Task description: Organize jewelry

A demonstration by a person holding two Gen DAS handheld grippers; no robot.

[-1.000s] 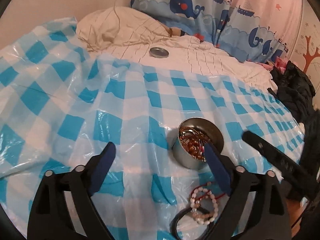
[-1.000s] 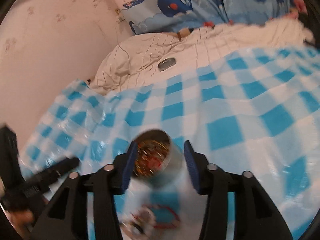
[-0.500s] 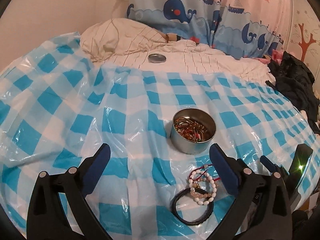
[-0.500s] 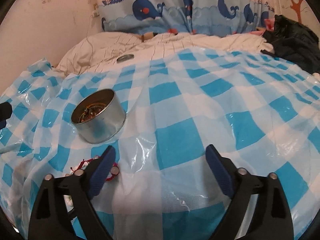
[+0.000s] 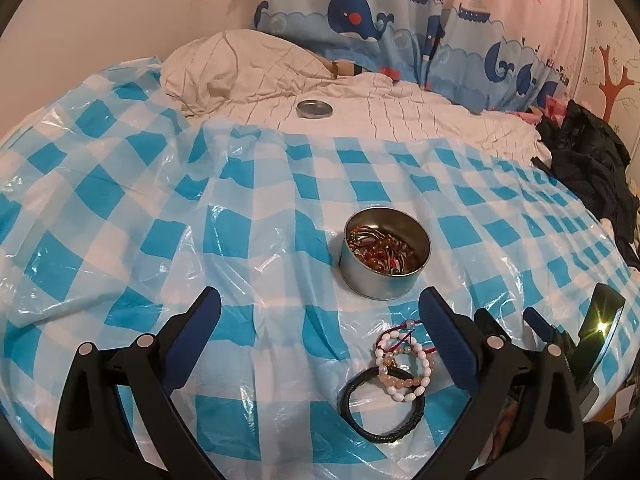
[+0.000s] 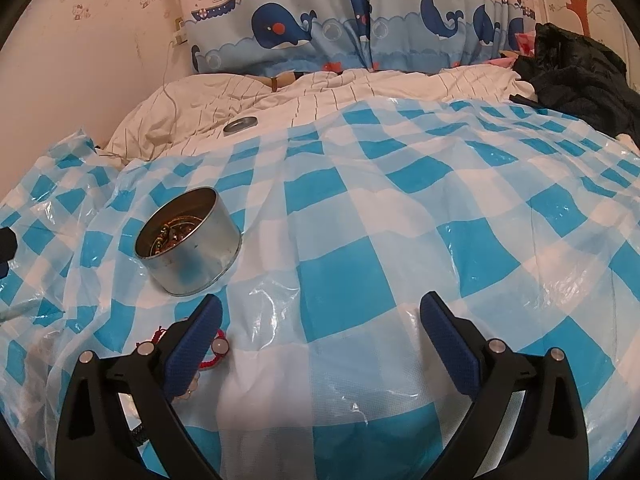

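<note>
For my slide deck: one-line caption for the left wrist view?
Open left gripper over bracelets beside a jewelry-filled tin.

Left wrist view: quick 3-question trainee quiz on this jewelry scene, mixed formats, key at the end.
1. True or false: the round tin already holds jewelry.
2. What lies nearest the left gripper? A) tin lid B) bead bracelets and black band C) dark clothes
3. Fill in: the right gripper is ____, with nothing between its fingers.

Key: 1 true; 2 B; 3 open
</note>
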